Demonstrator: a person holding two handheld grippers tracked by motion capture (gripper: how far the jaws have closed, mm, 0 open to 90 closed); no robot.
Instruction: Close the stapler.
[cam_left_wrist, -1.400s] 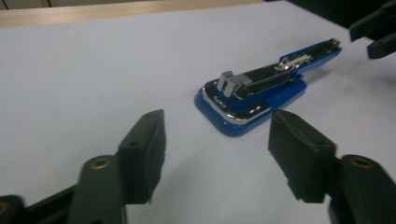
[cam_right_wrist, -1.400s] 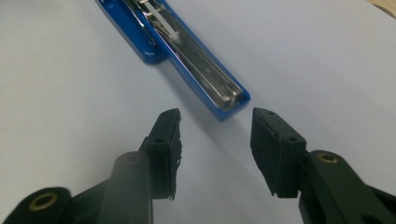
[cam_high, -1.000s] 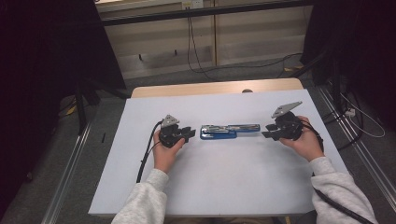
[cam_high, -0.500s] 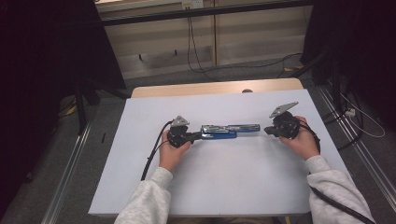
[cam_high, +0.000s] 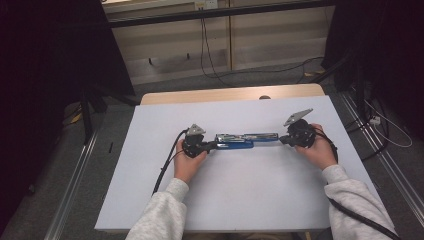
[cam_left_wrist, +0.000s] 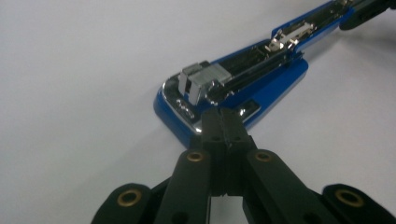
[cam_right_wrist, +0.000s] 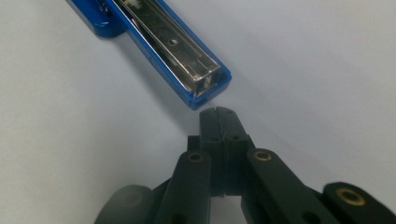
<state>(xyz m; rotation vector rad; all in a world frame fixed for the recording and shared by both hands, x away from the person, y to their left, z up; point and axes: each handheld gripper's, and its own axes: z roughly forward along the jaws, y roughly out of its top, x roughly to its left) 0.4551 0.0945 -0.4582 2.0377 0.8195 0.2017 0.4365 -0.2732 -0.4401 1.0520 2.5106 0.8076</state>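
Note:
A blue stapler lies opened out flat along the middle of the white tabletop, its chrome staple channel facing up. My left gripper is shut, and its tips meet the stapler's rounded base end. The left gripper holds nothing between its jaws. My right gripper is also shut, with its tips just short of the stapler's other, squared end. In the right gripper view a narrow strip of table separates the right gripper from the stapler.
A wooden table edge runs behind the white top. Metal rails flank the table on the floor, and cables lie beyond it. Black curtains stand at both sides. A cable trails from the left gripper.
My left gripper has slid right across the table until its shut tips reach the stapler's base end. The right gripper has edged left toward the other end.

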